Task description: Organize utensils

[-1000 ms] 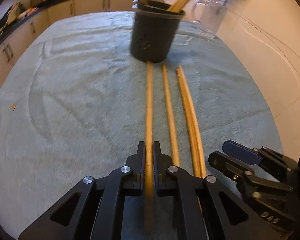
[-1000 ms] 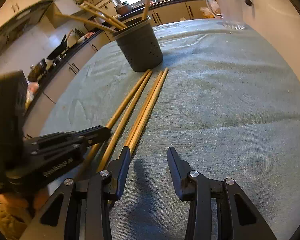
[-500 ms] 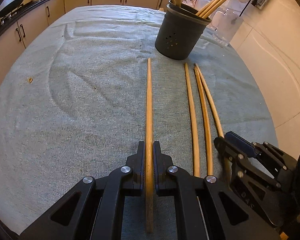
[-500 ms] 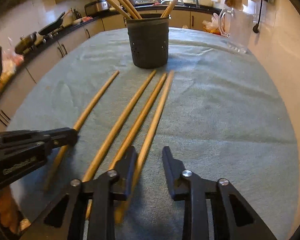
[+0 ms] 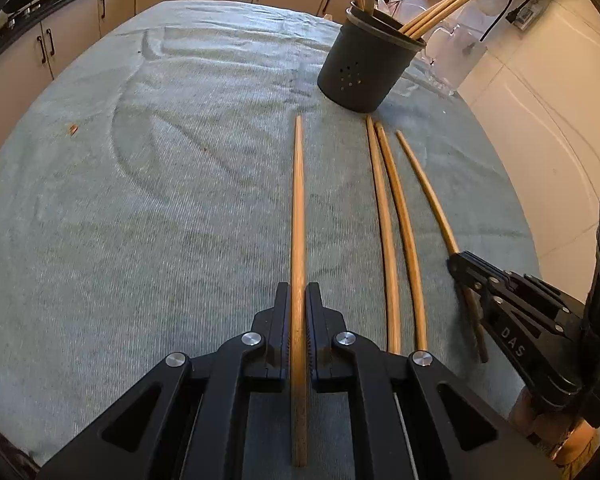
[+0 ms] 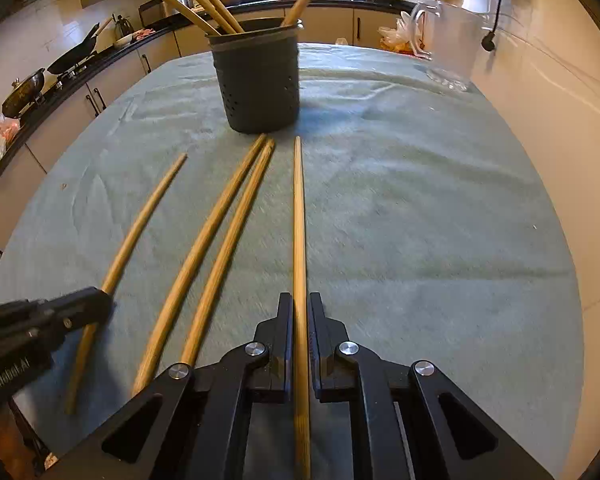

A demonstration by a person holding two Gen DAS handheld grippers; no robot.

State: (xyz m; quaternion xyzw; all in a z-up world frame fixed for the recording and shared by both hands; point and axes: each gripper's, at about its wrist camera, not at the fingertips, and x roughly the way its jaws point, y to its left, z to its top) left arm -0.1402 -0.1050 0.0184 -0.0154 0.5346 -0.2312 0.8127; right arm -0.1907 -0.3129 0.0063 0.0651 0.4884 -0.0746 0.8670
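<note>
Four long wooden chopsticks lie on the grey-green cloth in front of a dark grey utensil holder (image 5: 364, 76) (image 6: 260, 84) with several sticks standing in it. My left gripper (image 5: 298, 292) (image 6: 100, 300) is shut on the leftmost chopstick (image 5: 298, 200) (image 6: 140, 228), which points toward the holder. The jaws of my right gripper (image 6: 300, 300) (image 5: 456, 266) are closing, and their pads press the rightmost chopstick (image 6: 298, 208) (image 5: 432, 196). Between the two held sticks, a loose pair of chopsticks (image 5: 394, 224) (image 6: 224, 232) rests side by side.
A clear glass jug (image 5: 456, 60) (image 6: 452, 48) stands behind the holder near the tiled wall on the right. Kitchen counters with pans (image 6: 24, 88) run along the left and the back. The cloth (image 5: 160, 200) has shallow wrinkles and a small crumb (image 5: 73, 129) at the left.
My right gripper has closed from open onto the rightmost chopstick. My left gripper has slid its chopstick leftward, away from the other three.
</note>
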